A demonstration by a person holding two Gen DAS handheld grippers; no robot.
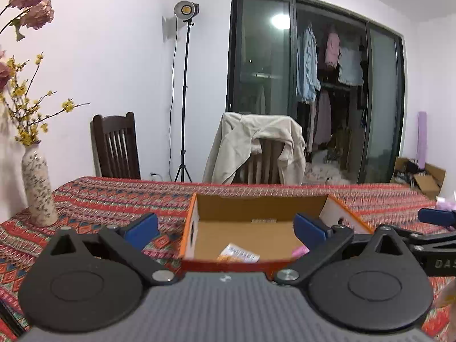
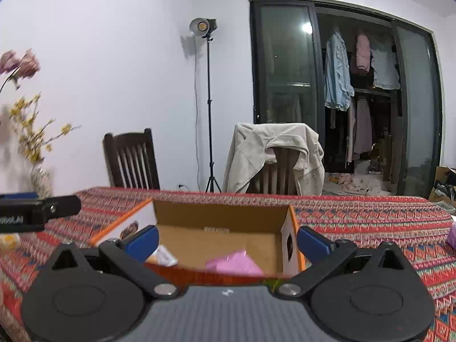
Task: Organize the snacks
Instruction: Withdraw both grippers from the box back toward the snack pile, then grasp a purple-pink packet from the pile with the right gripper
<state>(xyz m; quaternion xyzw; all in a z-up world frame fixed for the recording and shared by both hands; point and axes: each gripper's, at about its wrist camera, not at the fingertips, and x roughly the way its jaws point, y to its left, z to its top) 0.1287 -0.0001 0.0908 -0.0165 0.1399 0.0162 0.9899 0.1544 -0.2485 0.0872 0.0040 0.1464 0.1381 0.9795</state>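
Observation:
An open cardboard box (image 1: 250, 208) with orange outer walls sits on the patterned tablecloth; the right wrist view shows the same box (image 2: 222, 216). Inside lie an orange-and-white snack packet (image 1: 239, 254) and a pink packet (image 1: 299, 250); from the right side I see the pink packet (image 2: 233, 263) and the pale orange packet (image 2: 162, 256). My left gripper (image 1: 226, 228) is open just in front of the box, nothing between its blue pads. My right gripper (image 2: 228, 240) is open too, also empty, facing the box's near wall.
A flowered vase (image 1: 37, 188) with yellow and pink blooms stands at the table's left. Two chairs (image 1: 116, 145) stand behind the table, one draped with a beige jacket (image 1: 256, 145). A light stand (image 1: 185, 85) is by the wall. A yellowish packet (image 2: 8, 240) lies at the left.

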